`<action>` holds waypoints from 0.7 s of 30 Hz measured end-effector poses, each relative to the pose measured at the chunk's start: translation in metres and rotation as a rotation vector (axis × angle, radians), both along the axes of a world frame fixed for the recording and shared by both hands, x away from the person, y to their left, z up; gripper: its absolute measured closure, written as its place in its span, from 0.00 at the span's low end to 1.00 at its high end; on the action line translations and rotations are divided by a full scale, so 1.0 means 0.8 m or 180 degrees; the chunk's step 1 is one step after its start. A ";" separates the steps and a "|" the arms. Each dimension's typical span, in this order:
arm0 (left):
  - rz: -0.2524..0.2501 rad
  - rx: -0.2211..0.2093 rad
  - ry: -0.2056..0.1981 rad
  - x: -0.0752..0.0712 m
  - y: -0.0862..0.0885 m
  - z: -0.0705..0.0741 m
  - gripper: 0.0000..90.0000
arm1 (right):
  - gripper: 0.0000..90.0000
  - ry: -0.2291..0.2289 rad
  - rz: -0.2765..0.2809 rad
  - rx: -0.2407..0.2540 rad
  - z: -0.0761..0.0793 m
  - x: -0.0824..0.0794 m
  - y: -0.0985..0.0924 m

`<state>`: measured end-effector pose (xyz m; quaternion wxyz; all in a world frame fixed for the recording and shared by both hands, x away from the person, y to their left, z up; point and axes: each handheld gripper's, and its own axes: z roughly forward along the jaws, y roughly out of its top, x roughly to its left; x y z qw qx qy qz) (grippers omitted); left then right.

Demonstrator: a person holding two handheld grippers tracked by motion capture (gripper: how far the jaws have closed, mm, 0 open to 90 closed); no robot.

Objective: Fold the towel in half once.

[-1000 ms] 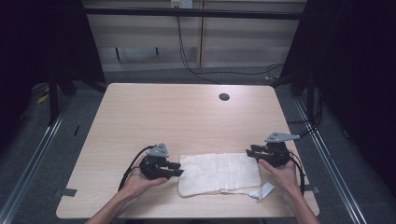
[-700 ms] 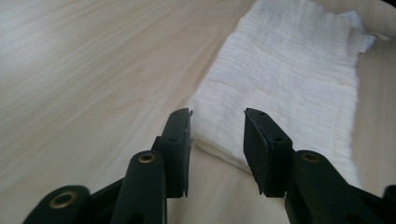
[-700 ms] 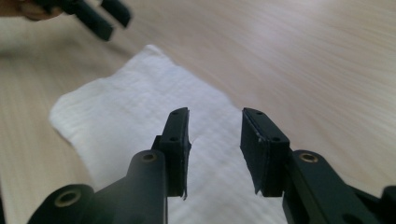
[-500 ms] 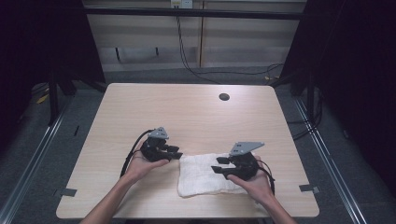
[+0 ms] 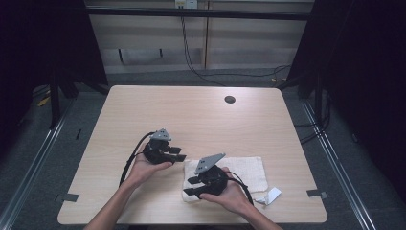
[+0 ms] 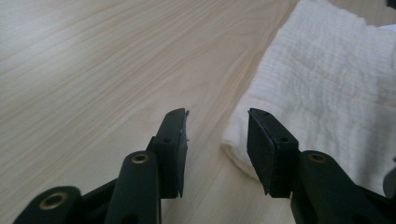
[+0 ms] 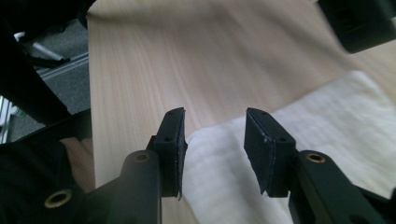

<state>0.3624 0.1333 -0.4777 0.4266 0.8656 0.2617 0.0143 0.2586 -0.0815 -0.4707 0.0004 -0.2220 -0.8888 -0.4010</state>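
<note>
Forearms reach in from the table's near edge, each hand wrapped around a black two-jaw tool. The left gripper (image 5: 178, 154) sits just off the left end of a folded white cloth (image 5: 242, 168), held low over the wood and aimed toward the fabric; its jaws have just been opening and stand spread with nothing between them, the cloth's corner lying just beyond the right pad (image 6: 261, 147). The right gripper (image 5: 192, 186) rests over the cloth's near left corner, its grey three-cornered plate tilted up, palm beneath and wrist angled across toward the left hand. Its jaws, also just widening, are parted above the fabric without pinching it. The cloth lies at the near right part of the pale wooden table (image 5: 191, 110), a small white tag (image 5: 272, 195) poking out at its right end. No legible writing shows on the tag.
</note>
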 end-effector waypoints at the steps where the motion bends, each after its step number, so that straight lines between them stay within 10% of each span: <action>1: -0.0003 -0.0010 0.0006 0.001 0.001 0.000 0.64 | 0.65 0.0017 0.0037 -0.0011 -0.004 -0.001 0.005; 11: 0.0037 0.0147 -0.0064 -0.002 0.001 -0.003 0.59 | 0.61 -0.0088 0.0177 -0.0262 -0.030 -0.011 0.021; 21: -0.0103 0.0191 0.0000 -0.008 -0.017 -0.009 0.56 | 0.83 -0.0403 0.0015 -0.0483 -0.028 -0.016 0.024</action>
